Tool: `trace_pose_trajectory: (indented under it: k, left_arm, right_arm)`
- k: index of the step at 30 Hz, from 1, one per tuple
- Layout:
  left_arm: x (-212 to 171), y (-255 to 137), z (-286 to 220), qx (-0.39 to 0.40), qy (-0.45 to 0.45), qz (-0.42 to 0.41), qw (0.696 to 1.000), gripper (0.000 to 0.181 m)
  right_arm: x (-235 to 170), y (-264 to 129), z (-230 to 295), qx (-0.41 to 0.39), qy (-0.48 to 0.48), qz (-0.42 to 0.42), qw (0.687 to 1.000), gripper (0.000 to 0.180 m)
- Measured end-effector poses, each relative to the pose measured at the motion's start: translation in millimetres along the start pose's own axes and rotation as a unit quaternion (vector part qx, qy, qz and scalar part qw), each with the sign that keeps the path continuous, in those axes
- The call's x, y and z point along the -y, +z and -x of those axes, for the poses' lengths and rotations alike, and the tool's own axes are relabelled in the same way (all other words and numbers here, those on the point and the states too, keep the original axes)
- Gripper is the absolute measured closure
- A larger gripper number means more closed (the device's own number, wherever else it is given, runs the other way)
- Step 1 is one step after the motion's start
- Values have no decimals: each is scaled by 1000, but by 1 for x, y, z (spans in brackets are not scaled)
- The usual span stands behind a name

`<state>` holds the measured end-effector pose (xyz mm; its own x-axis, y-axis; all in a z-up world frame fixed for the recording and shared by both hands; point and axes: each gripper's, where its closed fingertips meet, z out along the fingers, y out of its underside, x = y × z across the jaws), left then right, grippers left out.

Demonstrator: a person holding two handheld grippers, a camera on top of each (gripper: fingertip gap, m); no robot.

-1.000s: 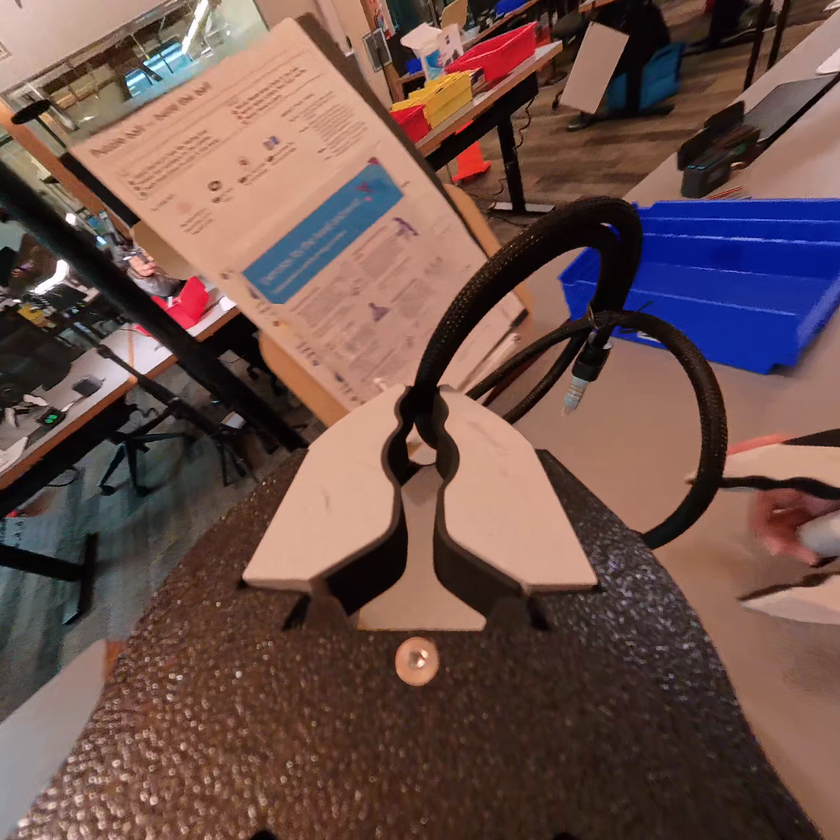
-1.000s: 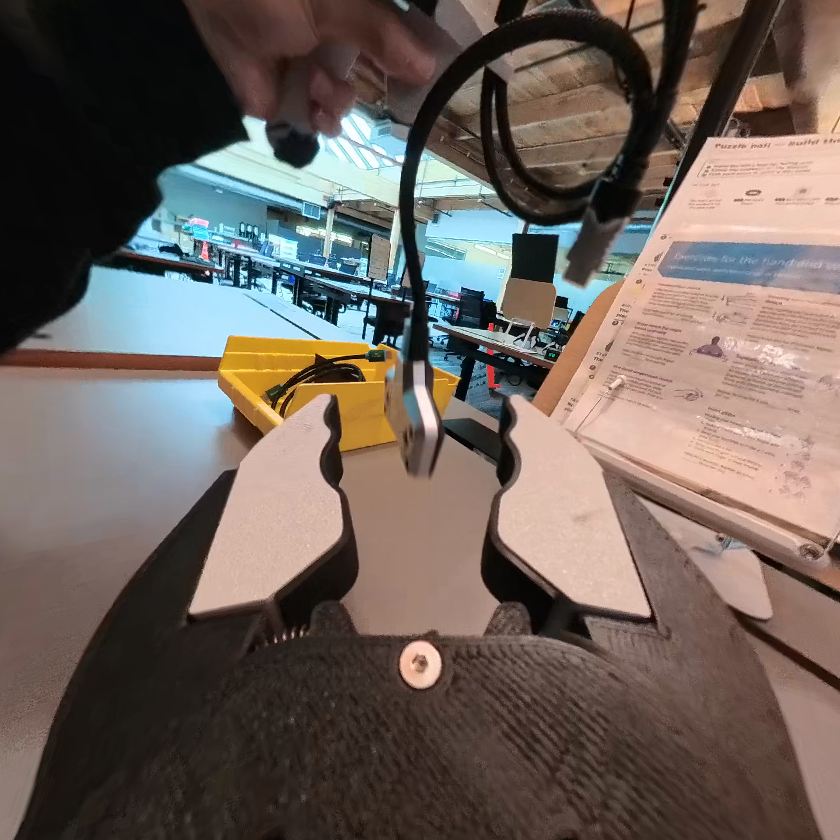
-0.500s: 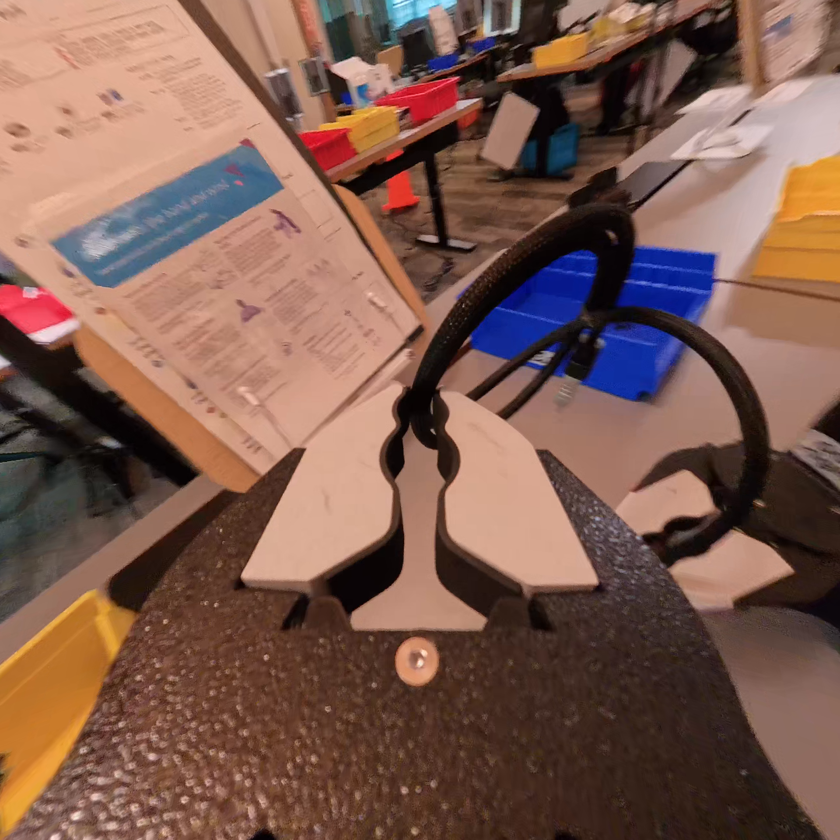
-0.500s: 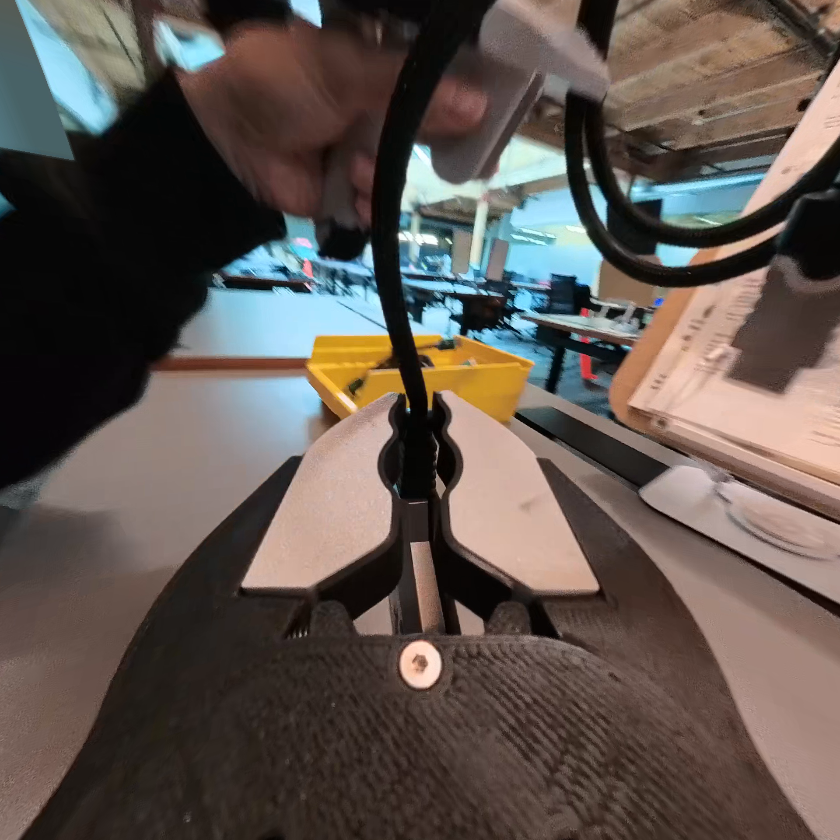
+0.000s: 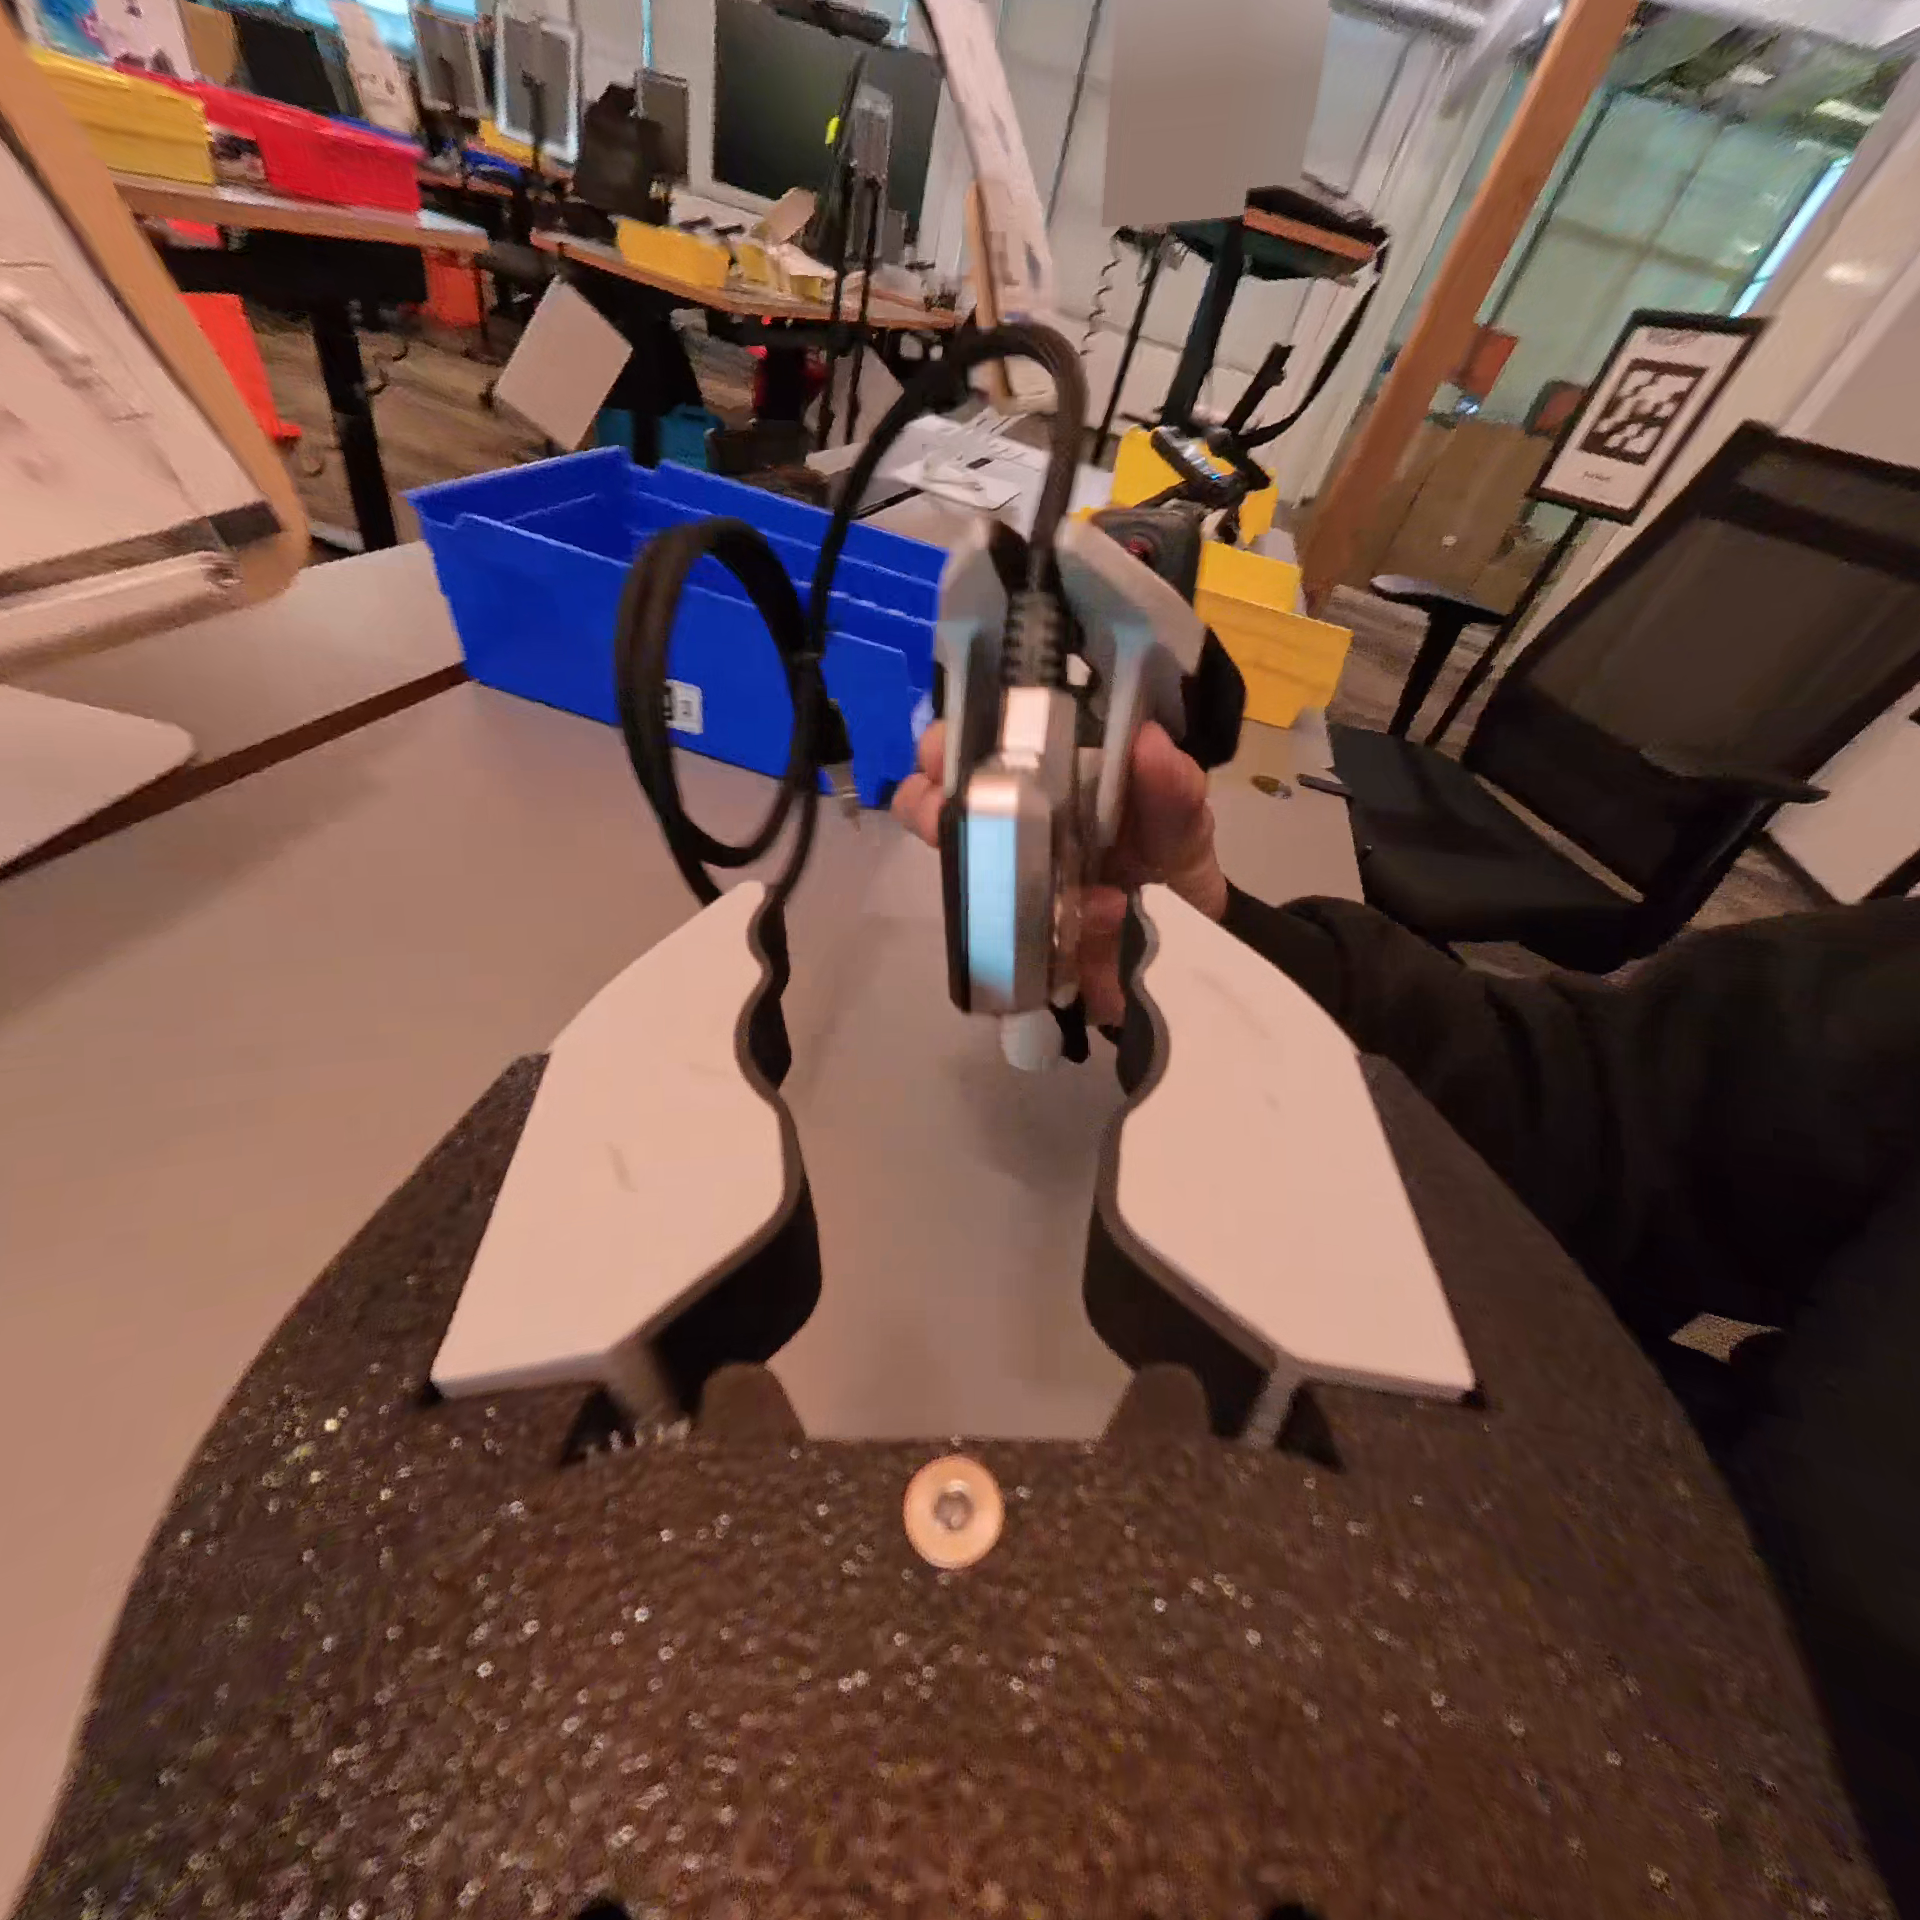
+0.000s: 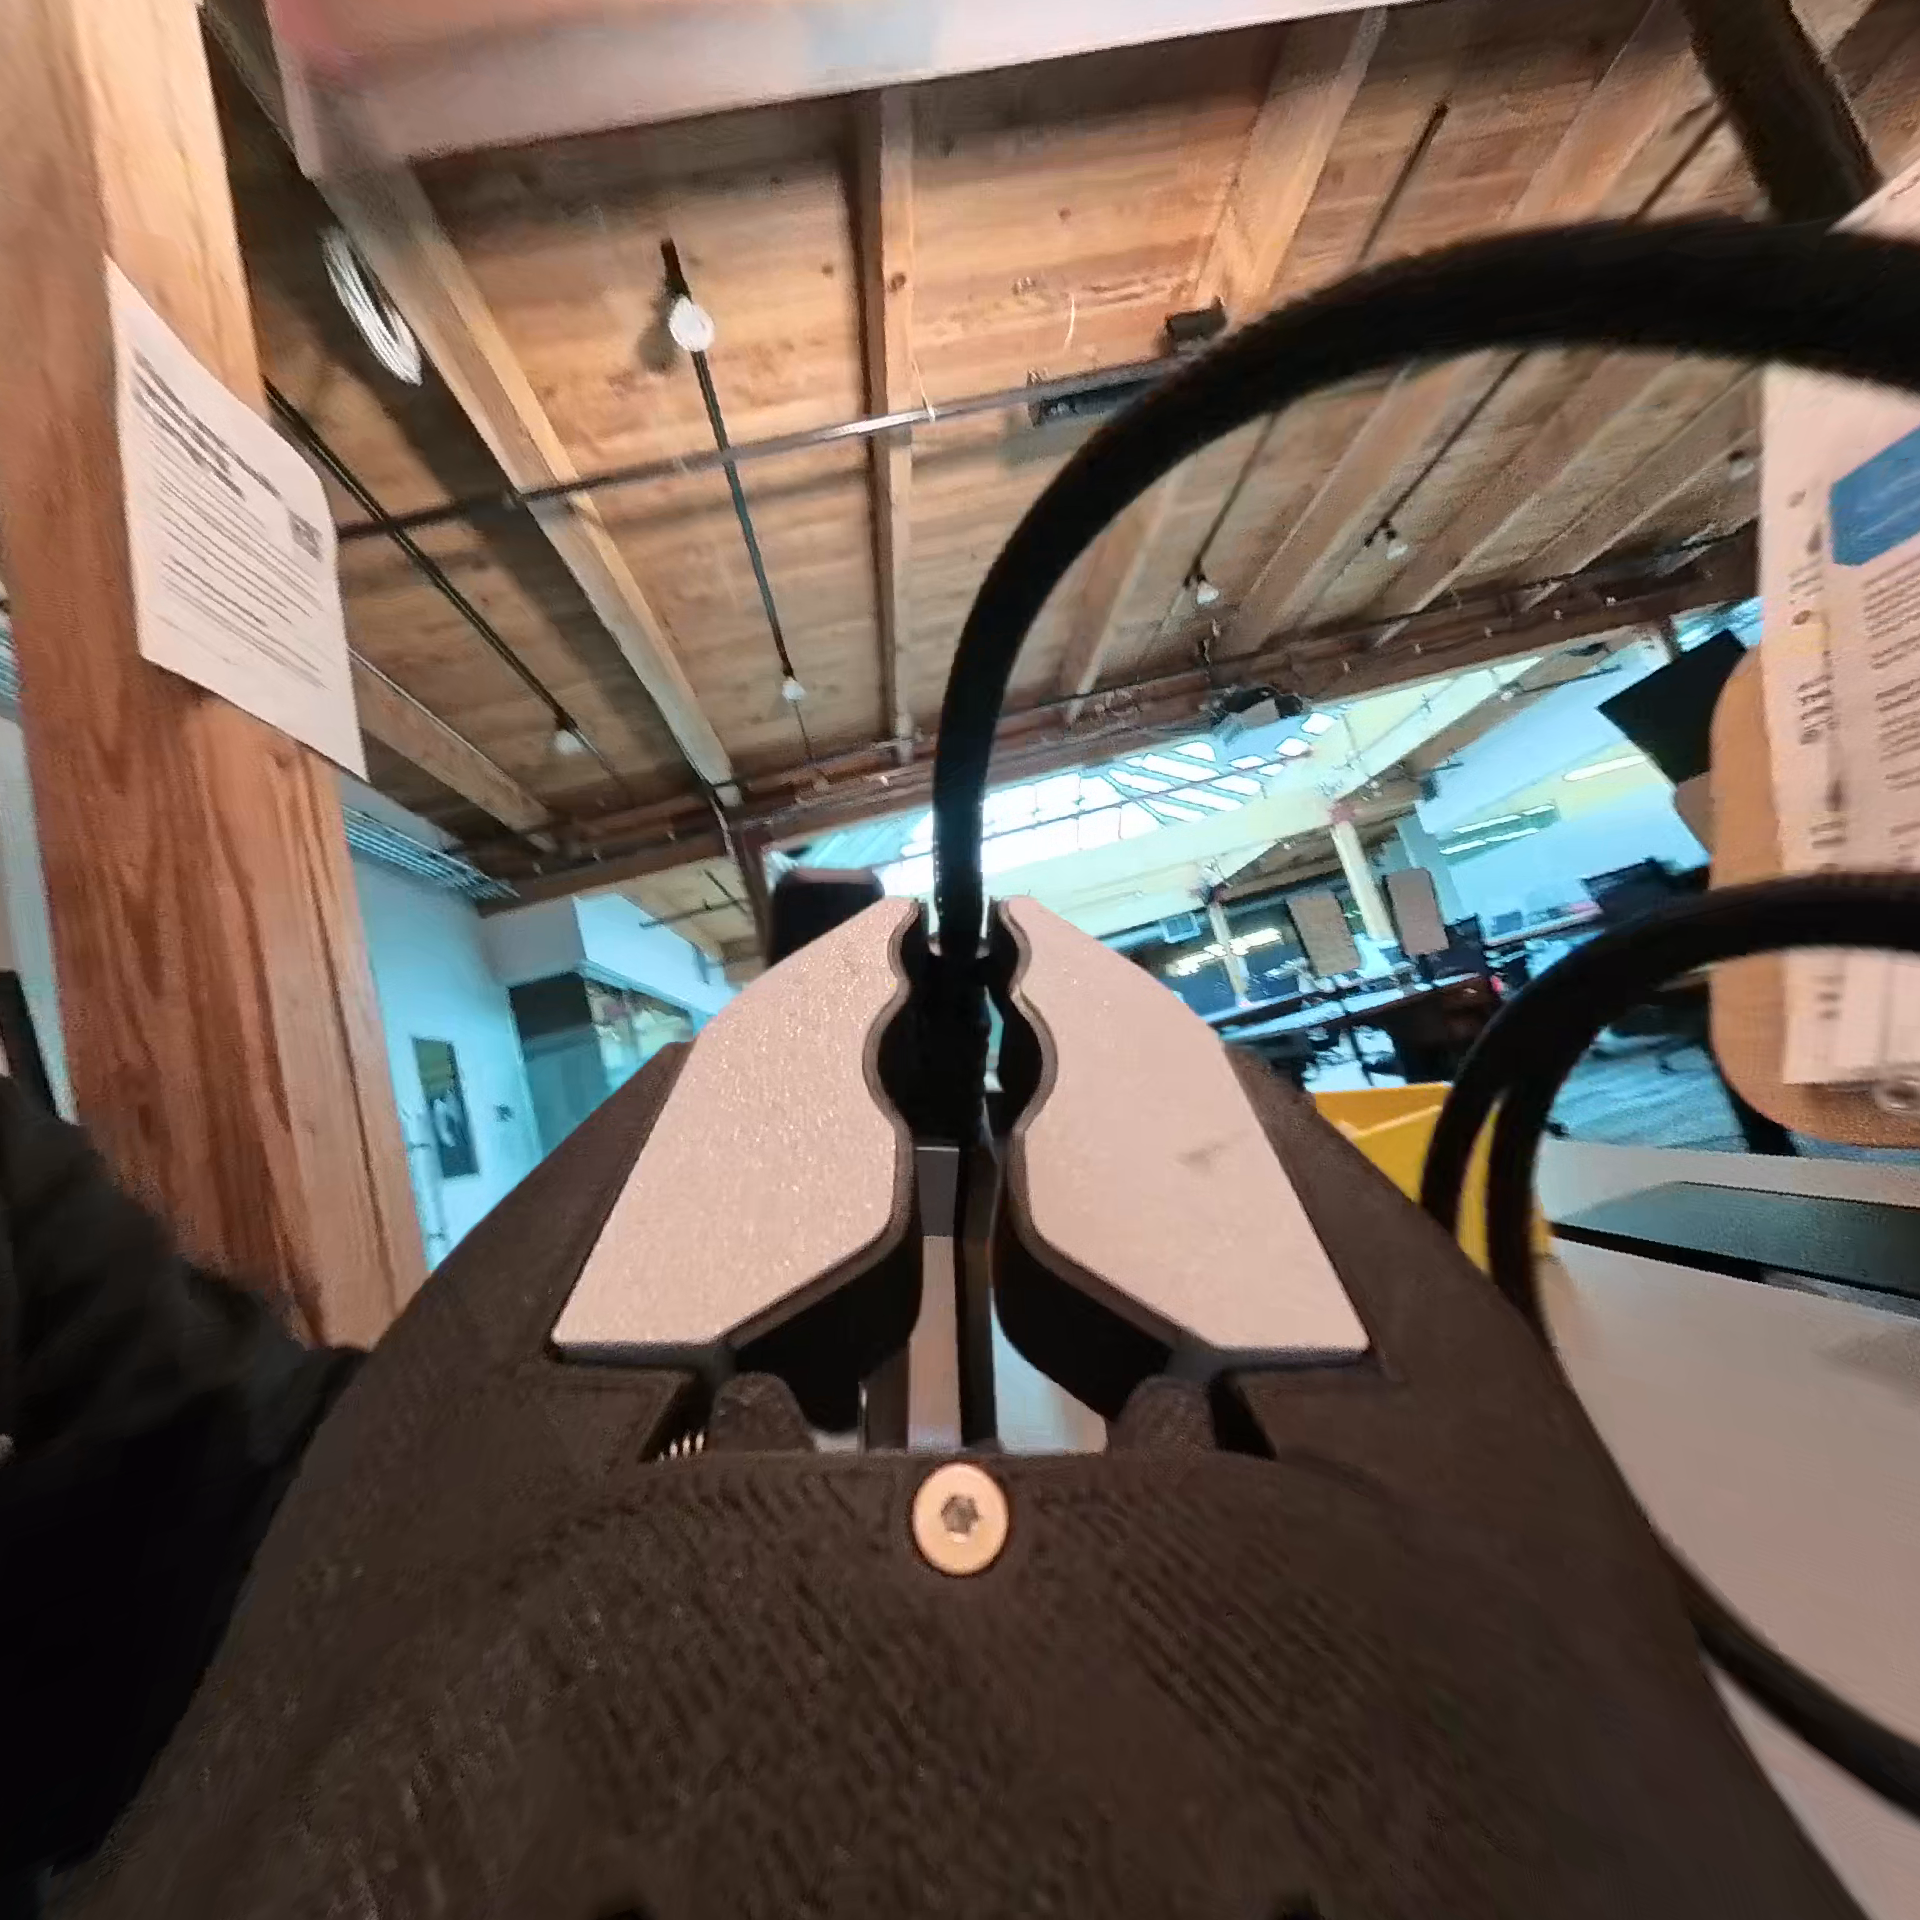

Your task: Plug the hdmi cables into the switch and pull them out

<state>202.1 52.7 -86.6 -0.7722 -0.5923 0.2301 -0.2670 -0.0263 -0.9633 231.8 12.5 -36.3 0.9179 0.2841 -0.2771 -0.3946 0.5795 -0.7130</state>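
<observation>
A small silver switch (image 5: 1003, 894) with a black braided cable (image 5: 717, 707) hangs in the air over the grey table. My right gripper (image 5: 1039, 613) is shut on the cable's black collar just above the switch body. In the right wrist view the same gripper (image 6: 958, 920) pinches the collar, a sliver of the silver switch (image 6: 935, 1226) shows between the fingers, and the cable (image 6: 1091, 499) arcs up and to the right. My left gripper (image 5: 951, 914) is open and empty, and the switch hangs just beyond its fingertips. The cable's free plug end (image 5: 844, 779) dangles near the loop.
A blue bin (image 5: 561, 592) stands at the back of the table (image 5: 312, 987) and a yellow bin (image 5: 1262, 634) to its right. A black chair (image 5: 1662, 727) is at the right. A person's black sleeve (image 5: 1558, 1091) reaches in. A wooden post (image 6: 156, 831) is at the left.
My left gripper has opened and let go of the cable and now faces the right gripper. My right gripper shut on the cable at the switch and tilted upward.
</observation>
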Motion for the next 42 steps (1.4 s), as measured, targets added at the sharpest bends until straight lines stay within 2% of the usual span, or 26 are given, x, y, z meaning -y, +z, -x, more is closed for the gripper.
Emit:
trace_pose_trajectory:
  k: [3, 6, 9, 12, 13, 15, 16, 17, 19, 20, 22, 25, 27, 29, 32, 35, 37, 40, 42]
  left_arm:
    - [-12, 15, -14, -16, 12, -31, 999, 126]
    - [-17, 27, -13, 16, 51, -45, 998, 154]
    - [-17, 27, -12, 33, 82, -57, 994, 158]
    - [-18, 17, 0, 114, 204, -35, 972, 159]
    - [-16, 11, 4, 151, 263, -15, 953, 159]
    - [-11, -2, 14, 224, 402, 44, 887, 160]
    - [-9, -7, 17, 247, 464, 75, 847, 160]
    - [-7, -12, 20, 261, 519, 101, 808, 160]
    - [-5, -20, 26, 272, 602, 140, 737, 160]
    - [-5, -23, 30, 274, 635, 156, 706, 160]
    - [-7, -27, 32, 262, 695, 184, 643, 159]
    - [-12, -27, 24, 226, 770, 210, 558, 159]
    - [-17, -23, 14, 196, 811, 213, 508, 159]
    - [-21, -18, 3, 171, 838, 208, 474, 159]
    - [-19, -12, -5, 165, 856, 193, 450, 159]
    - [-13, -7, -12, 169, 863, 167, 446, 159]
    - [-14, -3, -16, 167, 869, 154, 440, 159]
    - [-10, -2, -14, 175, 865, 132, 451, 159]
    - [-5, -3, -11, 187, 848, 109, 484, 159]
  right_arm:
    - [-1, 0, 0, 7, 19, -6, 1000, 168]
    - [-6, 0, -1, 8, 35, -3, 999, 169]
    - [-7, -2, -3, 7, 43, 5, 999, 168]
    - [-20, -5, -12, -33, 29, 60, 997, 166]
    - [-25, -8, -16, -43, 39, 86, 995, 155]
    - [-46, -20, -12, -29, 77, 191, 978, 128]
    - [-60, -31, -3, -7, 90, 267, 960, 121]
    - [-71, -44, 7, 16, 83, 331, 940, 122]
    - [-79, -58, 22, 47, -4, 398, 916, 120]
    - [-77, -59, 29, 62, -62, 400, 912, 119]
    - [-56, -44, 28, 43, -172, 344, 922, 109]
    - [-31, -29, 21, 16, -240, 281, 929, 110]
    - [-40, -32, 13, 16, -266, 312, 912, 110]
    - [-54, -34, 6, 18, -264, 341, 902, 111]
    - [-75, -38, 11, 47, -230, 372, 898, 127]
    - [-83, -36, 5, 34, -229, 372, 899, 128]
    - [-81, -33, 8, 39, -221, 352, 909, 145]
    - [-77, -34, 10, 46, -216, 333, 916, 150]
    - [-72, -32, 12, 51, -200, 319, 925, 152]
